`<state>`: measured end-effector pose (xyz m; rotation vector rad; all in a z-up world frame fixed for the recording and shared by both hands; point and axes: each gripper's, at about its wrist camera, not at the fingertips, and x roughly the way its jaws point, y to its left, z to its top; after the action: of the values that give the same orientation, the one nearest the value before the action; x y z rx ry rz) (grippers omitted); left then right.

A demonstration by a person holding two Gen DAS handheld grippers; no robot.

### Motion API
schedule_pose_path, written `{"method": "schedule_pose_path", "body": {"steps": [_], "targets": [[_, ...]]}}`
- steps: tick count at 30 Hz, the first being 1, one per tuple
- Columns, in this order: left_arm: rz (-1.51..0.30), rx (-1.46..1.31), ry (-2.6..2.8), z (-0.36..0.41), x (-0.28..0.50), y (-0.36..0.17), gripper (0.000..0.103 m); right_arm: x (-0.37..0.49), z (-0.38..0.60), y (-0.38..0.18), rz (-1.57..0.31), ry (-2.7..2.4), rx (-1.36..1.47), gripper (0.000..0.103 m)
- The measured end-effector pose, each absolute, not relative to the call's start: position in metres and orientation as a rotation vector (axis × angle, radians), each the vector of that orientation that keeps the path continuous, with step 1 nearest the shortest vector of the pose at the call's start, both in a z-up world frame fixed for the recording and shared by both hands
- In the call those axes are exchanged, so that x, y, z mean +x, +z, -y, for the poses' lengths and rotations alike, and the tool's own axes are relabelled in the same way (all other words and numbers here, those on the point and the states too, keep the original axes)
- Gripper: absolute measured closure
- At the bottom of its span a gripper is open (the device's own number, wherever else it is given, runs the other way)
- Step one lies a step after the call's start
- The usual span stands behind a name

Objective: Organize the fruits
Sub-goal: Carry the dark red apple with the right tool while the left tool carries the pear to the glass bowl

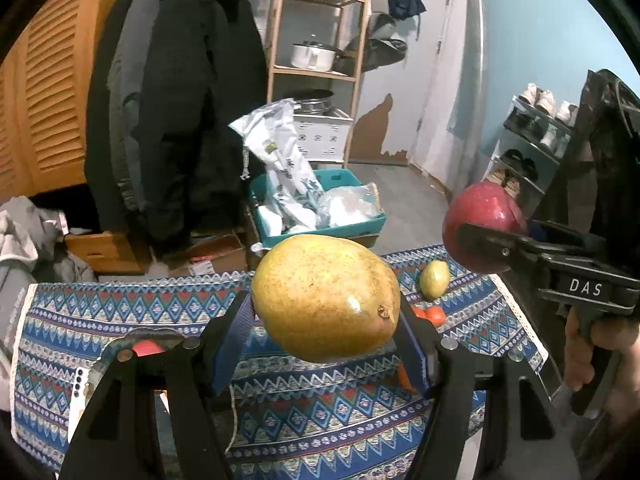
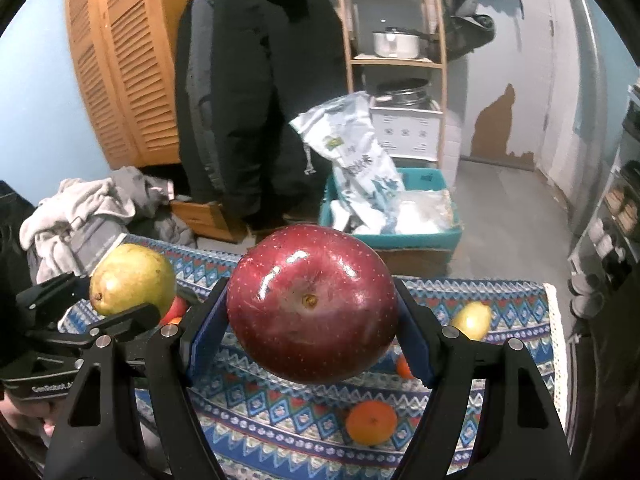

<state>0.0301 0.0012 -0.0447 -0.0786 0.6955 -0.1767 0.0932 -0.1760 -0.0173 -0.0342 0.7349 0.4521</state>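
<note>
Both claws hung raised side by side, the left claw [image 1: 326, 320] clamped on a pear [image 1: 326, 298] and the right claw [image 2: 312, 332] clamped on an apple [image 2: 312, 304].

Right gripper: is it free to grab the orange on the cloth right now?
Probably not yet. The right gripper is shut on the apple and held above the cloth. The orange lies uncovered just below, so the path looks free once the apple is put down.

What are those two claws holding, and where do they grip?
Left gripper holds a pear by its sides; right gripper holds a red apple by its sides.
</note>
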Motion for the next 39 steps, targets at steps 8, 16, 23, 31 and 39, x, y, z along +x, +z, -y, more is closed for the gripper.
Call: {"method": "schedule_pose_path", "body": {"steps": [8, 16, 23, 31, 39], "targets": [[-0.689, -0.113, -0.112, -0.032, 0.027, -0.044, 0.034, 0.102, 0.144, -0.019, -0.747, 0.509, -0.053, 0.027], [-0.710, -0.155, -0.039, -0.069, 0.023, -0.052, 0.034, 0.110, 0.101, -0.025, -0.767, 0.571, -0.081, 0.027], [-0.732, -0.198, 0.043, -0.110, 0.016, -0.067, 0.034, 0.120, 0.057, -0.037, -0.808, 0.638, -0.097, 0.027], [-0.784, -0.250, 0.132, -0.154, 0.009, -0.093, 0.034, 0.122, 0.007, -0.051, -0.849, 0.715, -0.126, 0.027], [-0.867, -0.312, 0.194, -0.193, 0.004, -0.133, 0.034, 0.126, -0.038, -0.069, -0.901, 0.777, -0.145, 0.027]]}}
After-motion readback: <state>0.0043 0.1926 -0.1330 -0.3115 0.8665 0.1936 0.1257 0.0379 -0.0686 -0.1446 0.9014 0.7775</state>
